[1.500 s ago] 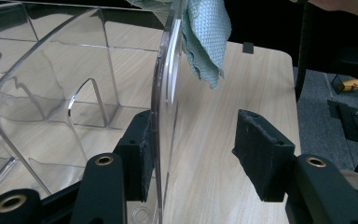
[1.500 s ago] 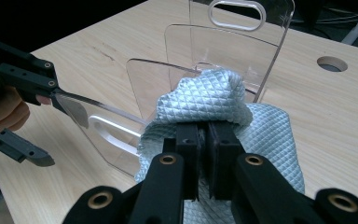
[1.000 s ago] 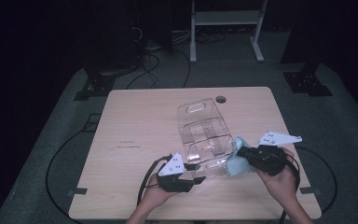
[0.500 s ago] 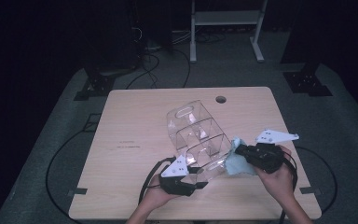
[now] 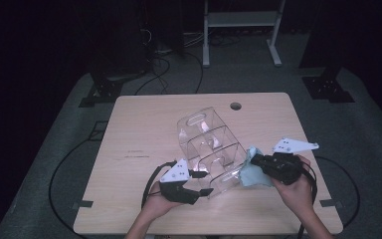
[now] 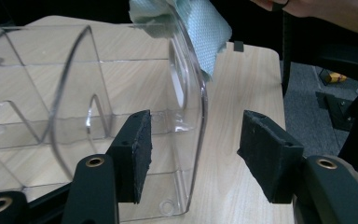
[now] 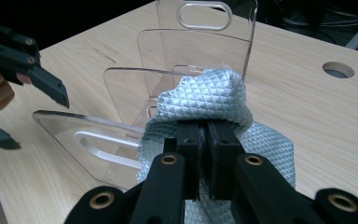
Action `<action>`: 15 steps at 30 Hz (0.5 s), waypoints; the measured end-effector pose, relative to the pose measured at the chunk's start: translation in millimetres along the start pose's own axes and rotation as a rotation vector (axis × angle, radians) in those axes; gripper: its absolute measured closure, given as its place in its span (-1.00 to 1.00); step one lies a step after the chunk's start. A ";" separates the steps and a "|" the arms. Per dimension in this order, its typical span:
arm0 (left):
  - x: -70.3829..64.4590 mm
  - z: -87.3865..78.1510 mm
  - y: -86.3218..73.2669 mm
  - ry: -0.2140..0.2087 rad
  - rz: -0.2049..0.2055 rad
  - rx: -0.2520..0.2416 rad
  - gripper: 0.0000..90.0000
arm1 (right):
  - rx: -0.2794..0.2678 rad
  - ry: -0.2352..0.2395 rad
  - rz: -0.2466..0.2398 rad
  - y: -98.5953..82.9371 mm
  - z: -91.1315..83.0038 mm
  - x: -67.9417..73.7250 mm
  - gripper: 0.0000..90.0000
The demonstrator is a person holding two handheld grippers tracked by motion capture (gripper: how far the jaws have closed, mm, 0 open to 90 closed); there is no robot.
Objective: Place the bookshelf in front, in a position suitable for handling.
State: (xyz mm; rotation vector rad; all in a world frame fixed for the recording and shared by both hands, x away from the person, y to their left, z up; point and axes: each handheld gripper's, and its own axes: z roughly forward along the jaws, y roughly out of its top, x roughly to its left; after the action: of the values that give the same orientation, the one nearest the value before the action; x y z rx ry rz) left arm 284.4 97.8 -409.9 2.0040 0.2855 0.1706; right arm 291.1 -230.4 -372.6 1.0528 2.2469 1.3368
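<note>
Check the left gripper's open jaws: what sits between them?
In the left gripper view, the end wall of the clear plastic rack stands between the open jaws of the left gripper, with bare table toward the right-hand jaw.

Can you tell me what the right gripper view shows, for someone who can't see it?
The right tool pinches a pale blue quilted cloth against a clear plastic divider rack on a wooden table. The left tool shows open at the left.
</note>
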 end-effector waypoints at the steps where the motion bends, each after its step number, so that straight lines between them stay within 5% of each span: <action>1: 0.0 0.0 0.0 0.000 0.000 0.000 -0.04 | 0.000 0.000 0.000 0.0 0.0 0.0 0.89; 8: 14.1 -16.8 2.2 0.071 -0.016 -0.029 -0.11 | 0.002 0.000 -0.003 0.3 0.1 -0.2 0.89; 15: 31.9 -15.0 -0.9 0.164 -0.042 -0.015 -0.40 | 0.006 0.006 -0.005 0.9 0.1 -0.8 0.89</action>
State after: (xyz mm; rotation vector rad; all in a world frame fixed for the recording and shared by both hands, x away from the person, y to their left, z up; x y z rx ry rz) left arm 311.2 120.0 -404.4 1.9704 0.4285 0.3103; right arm 292.1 -230.7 -372.0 1.0459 2.2578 1.3339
